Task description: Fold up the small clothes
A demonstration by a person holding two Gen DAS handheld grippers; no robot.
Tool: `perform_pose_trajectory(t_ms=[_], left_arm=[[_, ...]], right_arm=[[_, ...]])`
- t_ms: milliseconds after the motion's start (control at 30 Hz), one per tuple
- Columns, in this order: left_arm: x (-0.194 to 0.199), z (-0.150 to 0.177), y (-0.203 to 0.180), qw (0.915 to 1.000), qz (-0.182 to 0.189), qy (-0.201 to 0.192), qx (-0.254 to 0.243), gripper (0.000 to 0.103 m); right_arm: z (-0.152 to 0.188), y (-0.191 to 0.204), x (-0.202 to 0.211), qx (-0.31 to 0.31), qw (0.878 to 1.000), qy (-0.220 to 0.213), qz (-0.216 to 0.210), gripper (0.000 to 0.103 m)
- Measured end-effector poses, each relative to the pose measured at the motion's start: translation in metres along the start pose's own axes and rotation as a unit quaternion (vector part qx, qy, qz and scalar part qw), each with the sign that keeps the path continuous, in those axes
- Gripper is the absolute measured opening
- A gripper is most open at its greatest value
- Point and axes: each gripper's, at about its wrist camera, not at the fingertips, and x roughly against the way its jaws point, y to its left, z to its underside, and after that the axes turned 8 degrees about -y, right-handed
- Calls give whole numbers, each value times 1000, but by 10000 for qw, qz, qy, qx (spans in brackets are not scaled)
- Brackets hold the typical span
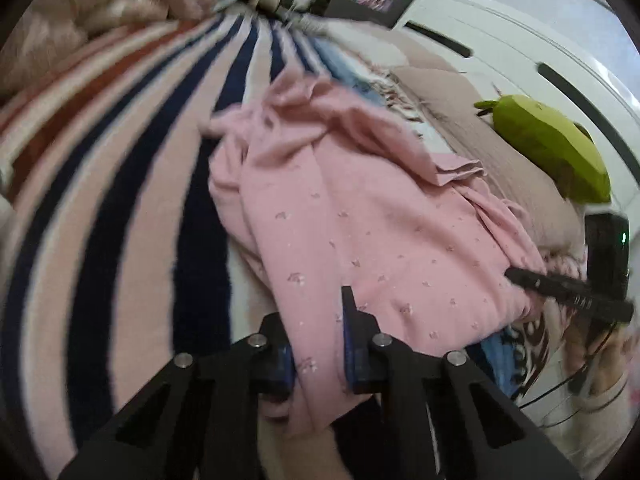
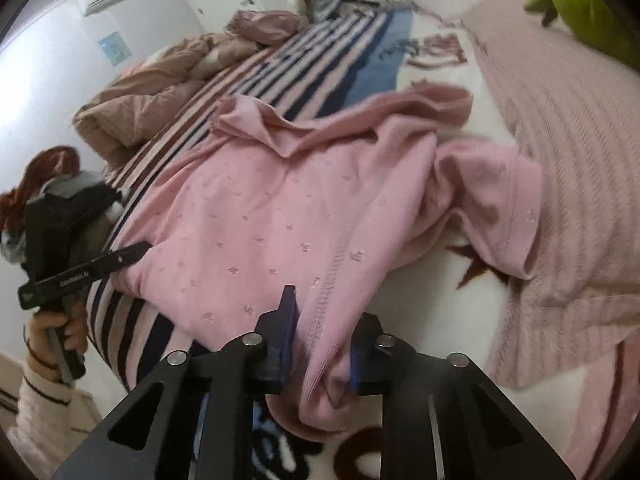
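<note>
We hold the small pink cotton garment [image 2: 280,216] by its near hem, left claw [image 1: 320,344] and right claw [image 2: 324,344] each pinching cloth, spread across the striped bed [image 1: 120,200] for folding

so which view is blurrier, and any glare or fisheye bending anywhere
Left wrist view: motion blur smears the striped blanket and background clutter; the pink garment is soft. Right wrist view: somewhat sharper on the garment, with bright washed-out glare on the white wall. Both bend strongly toward dark round corners.
</note>
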Motion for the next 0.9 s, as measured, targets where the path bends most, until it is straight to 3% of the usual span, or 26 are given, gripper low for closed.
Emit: perform_pose_trajectory(t_ms=[167, 300, 400, 533, 600, 733, 800, 833, 867, 900], left_arm=[[41, 24, -9, 9989, 244, -85, -381, 15], [63, 54, -2, 9982, 447, 82, -403, 15], [64, 65, 0, 9975, 548, 300, -341, 17], [75, 57, 1, 9985, 410, 81, -361, 44], [81, 48, 3, 9986, 351, -124, -363, 45], [68, 37, 2, 9989, 368, -158, -247, 45], [54, 36, 0, 9994, 236, -87, -216, 36], [49, 36, -1, 9996, 167, -46, -219, 24], [45, 37, -2, 9997, 126, -12, -226, 14], [44, 38, -4, 9996, 119, -24, -241, 11]], right_arm=[[17, 14, 26, 249, 9992, 49, -324, 13], [45, 25, 43, 389, 9966, 270, -677, 13], [59, 26, 46, 409, 9959, 463, -657, 16], [54, 25, 55, 409, 9973, 428, -436, 39], [49, 25, 66, 477, 9980, 212, -345, 41], [42, 29, 67, 460, 9980, 85, -418, 41], [43, 30, 58, 470, 9979, 128, -436, 41], [44, 30, 53, 507, 9980, 149, -358, 35], [45, 31, 49, 555, 9979, 137, -295, 18], [47, 32, 48, 614, 9979, 73, -201, 9]])
